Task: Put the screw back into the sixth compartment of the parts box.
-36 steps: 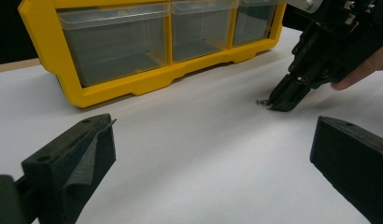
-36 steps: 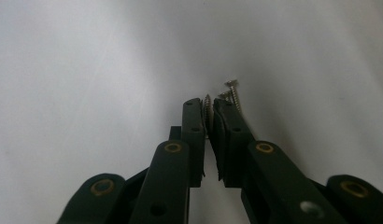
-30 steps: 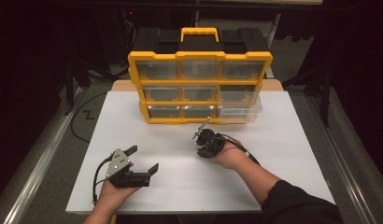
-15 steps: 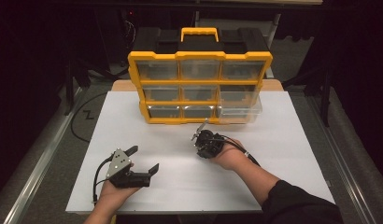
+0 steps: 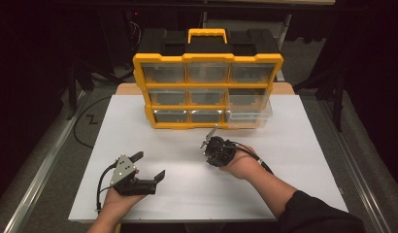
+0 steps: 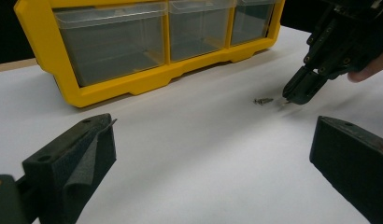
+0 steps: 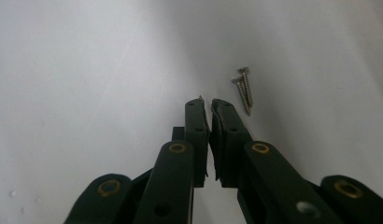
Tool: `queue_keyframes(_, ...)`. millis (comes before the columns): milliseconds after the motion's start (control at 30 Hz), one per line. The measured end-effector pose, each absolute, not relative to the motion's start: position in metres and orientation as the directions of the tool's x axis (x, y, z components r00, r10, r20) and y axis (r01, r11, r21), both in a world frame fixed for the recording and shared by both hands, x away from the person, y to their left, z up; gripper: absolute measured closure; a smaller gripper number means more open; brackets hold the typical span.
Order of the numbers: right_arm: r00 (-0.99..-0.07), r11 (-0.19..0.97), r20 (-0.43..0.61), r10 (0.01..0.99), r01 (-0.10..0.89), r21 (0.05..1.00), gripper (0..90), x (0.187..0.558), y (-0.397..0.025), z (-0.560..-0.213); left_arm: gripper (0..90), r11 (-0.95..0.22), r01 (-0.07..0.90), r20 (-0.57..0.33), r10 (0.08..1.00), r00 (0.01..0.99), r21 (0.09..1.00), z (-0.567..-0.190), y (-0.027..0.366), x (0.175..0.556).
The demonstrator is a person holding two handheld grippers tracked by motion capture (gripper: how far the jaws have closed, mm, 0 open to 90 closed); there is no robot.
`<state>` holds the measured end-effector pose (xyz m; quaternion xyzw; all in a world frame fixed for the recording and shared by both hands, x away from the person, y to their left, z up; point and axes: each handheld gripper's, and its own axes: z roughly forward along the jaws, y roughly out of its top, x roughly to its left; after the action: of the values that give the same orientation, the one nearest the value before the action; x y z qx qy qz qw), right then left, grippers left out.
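Two screws [image 7: 243, 88] lying together on white worktop [image 5: 294, 145], just beside right gripper [image 7: 209, 103], fingers clenched on nothing. Left gripper [image 6: 203, 158] released, well apart. Risk: pinching both screws, or flicking them away.

We see a white table [image 5: 304, 160]. On it stands a yellow drawer organizer [image 5: 207, 92] at the far side. Two small screws [image 7: 243, 88] lie together on the bare surface in front of it.
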<state>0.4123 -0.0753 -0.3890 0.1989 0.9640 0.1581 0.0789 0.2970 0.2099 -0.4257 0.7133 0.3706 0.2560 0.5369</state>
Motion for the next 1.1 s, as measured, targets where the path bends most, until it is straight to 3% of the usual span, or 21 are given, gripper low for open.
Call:
queue_keyframes(567,-0.904,0.874,-0.107,0.415,0.362,0.325,87.6,0.399,-0.103,-0.378,1.2,-0.141,0.248,-0.034,0.806,0.590,0.958,-0.425,0.210,0.296)
queue_keyframes(600,-0.915,0.883,-0.117,0.386,0.329,0.334,87.6,0.401,-0.105,-0.379,1.2,-0.143,0.248,-0.033,0.806,0.590,0.958,-0.425,0.210,0.296)
queue_keyframes(667,-0.900,0.872,-0.107,0.423,0.372,0.318,87.5,0.396,-0.108,-0.378,1.2,-0.142,0.247,-0.033,0.807,0.590,0.958,-0.425,0.210,0.296)
queue_keyframes(700,-0.923,0.893,-0.131,0.361,0.302,0.335,87.6,0.400,-0.110,-0.379,1.2,-0.139,0.248,-0.036,0.807,0.590,0.959,-0.425,0.210,0.296)
queue_keyframes(733,-0.909,0.882,-0.121,0.398,0.344,0.322,87.6,0.396,-0.112,-0.379,1.2,-0.140,0.247,-0.034,0.807,0.589,0.959,-0.425,0.210,0.296)
queue_keyframes(767,-0.939,0.909,-0.152,0.310,0.245,0.338,87.6,0.402,-0.114,-0.380,1.2,-0.142,0.247,-0.032,0.807,0.590,0.959,-0.425,0.210,0.296)
queue_keyframes(800,-0.912,0.886,-0.127,0.390,0.334,0.323,87.5,0.395,-0.115,-0.379,1.2,-0.142,0.247,-0.033,0.807,0.590,0.958,-0.425,0.210,0.296)
queue_keyframes(1100,-0.898,0.876,-0.121,0.422,0.371,0.308,87.6,0.387,-0.128,-0.382,1.2,-0.143,0.250,-0.033,0.808,0.588,0.958,-0.425,0.210,0.296)
